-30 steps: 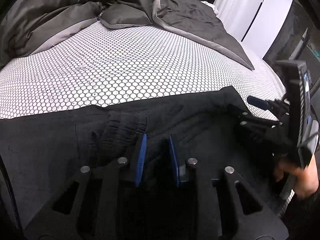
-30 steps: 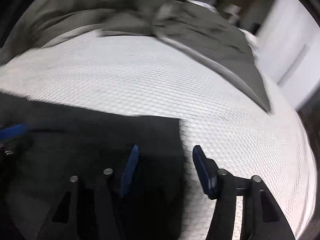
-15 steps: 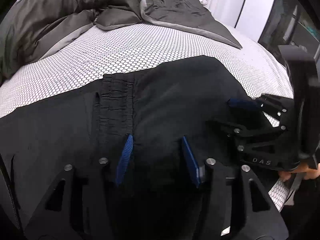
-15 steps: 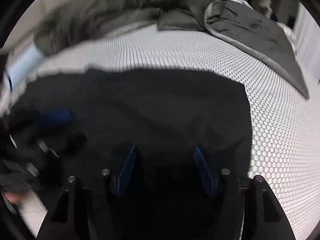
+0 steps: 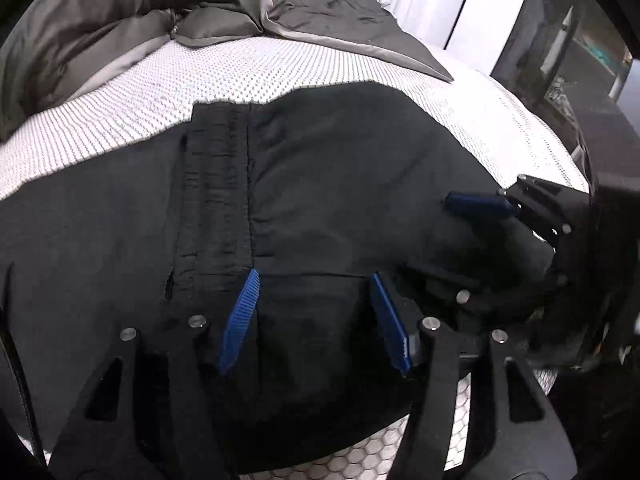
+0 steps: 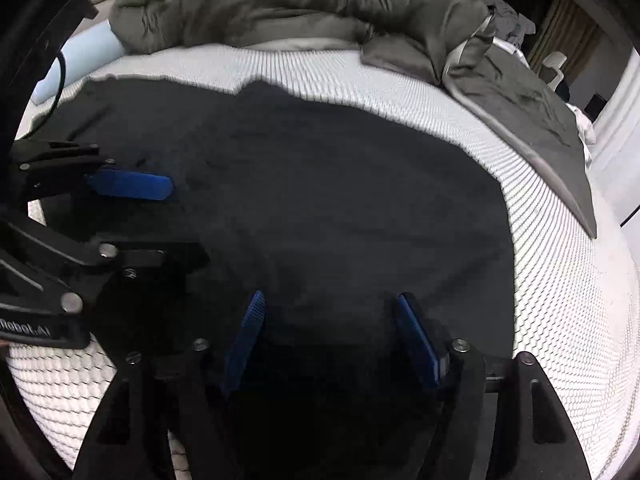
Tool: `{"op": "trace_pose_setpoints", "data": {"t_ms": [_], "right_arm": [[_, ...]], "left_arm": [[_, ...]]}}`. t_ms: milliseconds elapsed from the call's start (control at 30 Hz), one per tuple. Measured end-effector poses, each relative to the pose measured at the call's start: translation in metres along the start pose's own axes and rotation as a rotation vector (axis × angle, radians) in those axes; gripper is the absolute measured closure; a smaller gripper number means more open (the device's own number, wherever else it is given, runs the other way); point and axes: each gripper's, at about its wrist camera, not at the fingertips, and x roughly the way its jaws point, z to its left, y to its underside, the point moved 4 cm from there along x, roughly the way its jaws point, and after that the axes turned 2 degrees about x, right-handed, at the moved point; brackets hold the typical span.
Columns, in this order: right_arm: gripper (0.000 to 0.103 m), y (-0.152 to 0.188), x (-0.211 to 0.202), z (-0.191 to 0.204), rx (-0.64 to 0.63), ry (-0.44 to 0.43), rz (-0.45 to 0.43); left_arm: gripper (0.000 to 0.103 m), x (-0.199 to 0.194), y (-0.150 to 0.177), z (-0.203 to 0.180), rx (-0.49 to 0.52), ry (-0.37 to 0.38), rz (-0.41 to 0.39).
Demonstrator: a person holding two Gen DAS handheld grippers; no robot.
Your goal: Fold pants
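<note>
Black pants (image 5: 328, 184) lie flat on the white honeycomb-patterned bed (image 5: 168, 92); the ribbed waistband (image 5: 218, 184) shows left of middle in the left wrist view. The pants also fill the right wrist view (image 6: 340, 208). My left gripper (image 5: 314, 280) is open and empty, its blue pads just above the fabric near the near edge. My right gripper (image 6: 330, 300) is open and empty, also over the pants. Each gripper appears in the other's view: the right gripper (image 5: 476, 204) at the right, the left gripper (image 6: 132, 186) at the left.
A rumpled grey duvet (image 6: 300, 4) and dark blanket (image 5: 352, 20) lie at the far side of the bed. White curtains and a wall (image 5: 472, 4) stand beyond the bed's right side. The bed's near edge (image 6: 44, 380) shows at lower left.
Both grippers have drawn back and up from the pants; the left gripper has opened wider. More of the flat pants now shows in both views.
</note>
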Motion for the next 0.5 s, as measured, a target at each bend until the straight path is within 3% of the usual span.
{"op": "trace_pose_setpoints", "data": {"t_ms": [100,133,200,267,333,400,500], "right_arm": [[0.028,0.004,-0.005,-0.029,0.053,0.021,0.009],[0.028,0.008,-0.006,-0.044,0.058,0.111,0.013],[0.028,0.026,-0.008,-0.066,0.090,0.180,0.007],[0.029,0.035,-0.023,-0.080,0.173,0.156,-0.021],[0.029,0.036,-0.040,-0.072,0.200,0.118,-0.088],[0.029,0.032,-0.048,-0.051,0.169,0.038,-0.126],[0.029,0.035,-0.033,-0.017,0.078,-0.008,-0.068]], "left_arm": [[0.051,-0.015,0.004,0.006,0.016,-0.082,-0.020],[0.051,-0.020,0.006,0.010,0.009,-0.102,-0.028],[0.051,-0.030,0.008,0.016,-0.011,-0.164,-0.045],[0.051,-0.039,0.011,0.016,-0.019,-0.202,-0.071],[0.051,-0.050,0.014,-0.001,0.014,-0.154,-0.106],[0.051,-0.048,0.021,-0.026,0.083,-0.113,-0.090],[0.050,-0.027,0.034,-0.042,0.152,-0.115,-0.020]]}}
